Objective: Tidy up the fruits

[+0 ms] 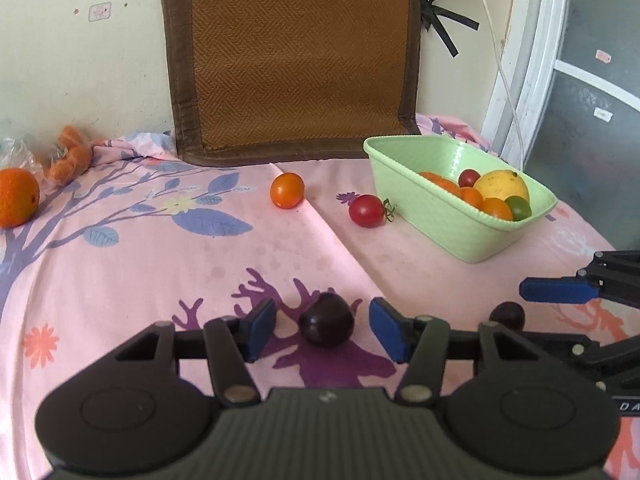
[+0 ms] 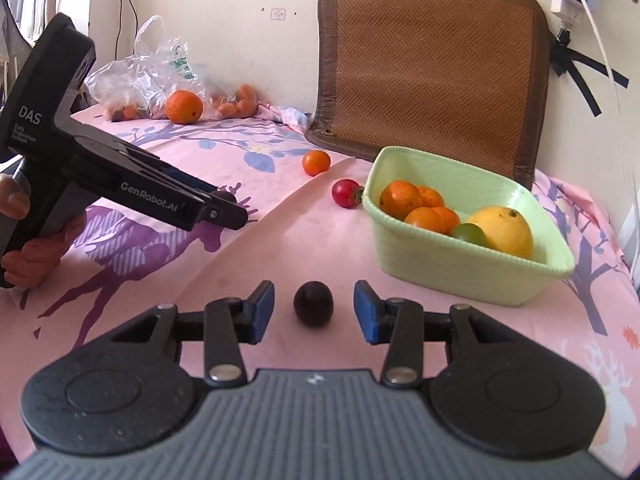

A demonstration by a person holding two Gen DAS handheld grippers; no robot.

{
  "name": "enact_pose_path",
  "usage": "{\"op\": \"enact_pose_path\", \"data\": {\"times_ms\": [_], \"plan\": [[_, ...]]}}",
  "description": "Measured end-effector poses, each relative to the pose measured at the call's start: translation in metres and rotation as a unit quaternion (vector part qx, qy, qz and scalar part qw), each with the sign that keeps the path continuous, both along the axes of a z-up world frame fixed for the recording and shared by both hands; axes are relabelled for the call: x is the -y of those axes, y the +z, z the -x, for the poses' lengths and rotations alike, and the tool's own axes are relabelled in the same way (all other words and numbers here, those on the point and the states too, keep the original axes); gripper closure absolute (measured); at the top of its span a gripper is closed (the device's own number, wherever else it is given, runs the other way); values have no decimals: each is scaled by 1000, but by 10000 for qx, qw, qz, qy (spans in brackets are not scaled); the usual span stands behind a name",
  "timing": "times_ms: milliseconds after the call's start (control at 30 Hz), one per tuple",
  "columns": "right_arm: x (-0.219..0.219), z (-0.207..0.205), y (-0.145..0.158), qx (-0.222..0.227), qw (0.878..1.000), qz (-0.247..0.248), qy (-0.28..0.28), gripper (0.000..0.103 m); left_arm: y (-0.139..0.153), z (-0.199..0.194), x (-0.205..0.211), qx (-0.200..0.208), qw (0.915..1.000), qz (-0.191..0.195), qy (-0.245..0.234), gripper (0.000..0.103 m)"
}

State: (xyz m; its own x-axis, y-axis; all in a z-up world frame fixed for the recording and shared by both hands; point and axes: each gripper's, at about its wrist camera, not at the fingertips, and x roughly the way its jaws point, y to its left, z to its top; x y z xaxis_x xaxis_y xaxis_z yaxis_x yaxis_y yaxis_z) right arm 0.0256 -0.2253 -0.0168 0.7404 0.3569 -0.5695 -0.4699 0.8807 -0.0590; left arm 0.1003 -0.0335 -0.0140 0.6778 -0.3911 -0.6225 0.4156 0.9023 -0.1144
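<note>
My left gripper [image 1: 322,328] is open, its blue pads on either side of a dark plum [image 1: 327,320] lying on the pink cloth, not touching it. My right gripper [image 2: 314,310] is open around a second dark plum [image 2: 313,303], which also shows in the left wrist view [image 1: 507,315]. A light green basket [image 2: 420,256] holds oranges, a yellow fruit and a green one; it also shows in the left wrist view [image 1: 404,188]. A small orange fruit [image 1: 287,190] and a red tomato [image 1: 366,211] lie loose left of the basket.
A big orange [image 2: 184,107] and a clear plastic bag [image 2: 148,72] with more fruit sit at the far left by the wall. A brown woven mat [image 2: 432,64] leans on the wall behind the basket. A white cable [image 1: 500,60] hangs at right.
</note>
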Motion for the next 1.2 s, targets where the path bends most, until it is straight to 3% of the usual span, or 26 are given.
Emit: {"op": "enact_pose_path", "data": {"times_ms": [67,133,233,367,467,567,700,833,900,1033,1200], "plan": [[0,-2,-5,-11,9999,-104,65,66,1,1,4,24,9999,-125,-109,74],[2,-2,-4,20,9998,-160,76,80,2,4,6,22,9996,-204,-193,74],[10,0,5,124,9993,-355,1,79,10,4,11,-83,9994,-50,-337,74],[31,-1,33,684,9945,-714,-335,79,41,-7,25,71,9973,409,-599,74],[46,-12,44,1075,9884,-761,-751,79,67,-31,44,115,9941,785,-746,74],[56,-31,40,1052,9855,-816,-1057,79,82,-63,70,52,9899,1070,-928,74],[56,-46,28,1066,9849,-679,-1182,79,76,-98,100,-334,9857,1295,-1024,74],[54,-57,19,1106,9845,-515,-1263,77,54,-119,120,-701,9847,1265,-973,74],[55,-58,20,1163,9830,-525,-1321,71,46,-124,123,-805,9855,1192,-902,71],[63,-56,32,1361,9787,-642,-1399,71,49,-124,105,-711,9858,1319,-763,68],[75,-52,58,1379,9744,-1087,-1405,71,67,-114,36,-265,9885,1468,-246,66]]}}
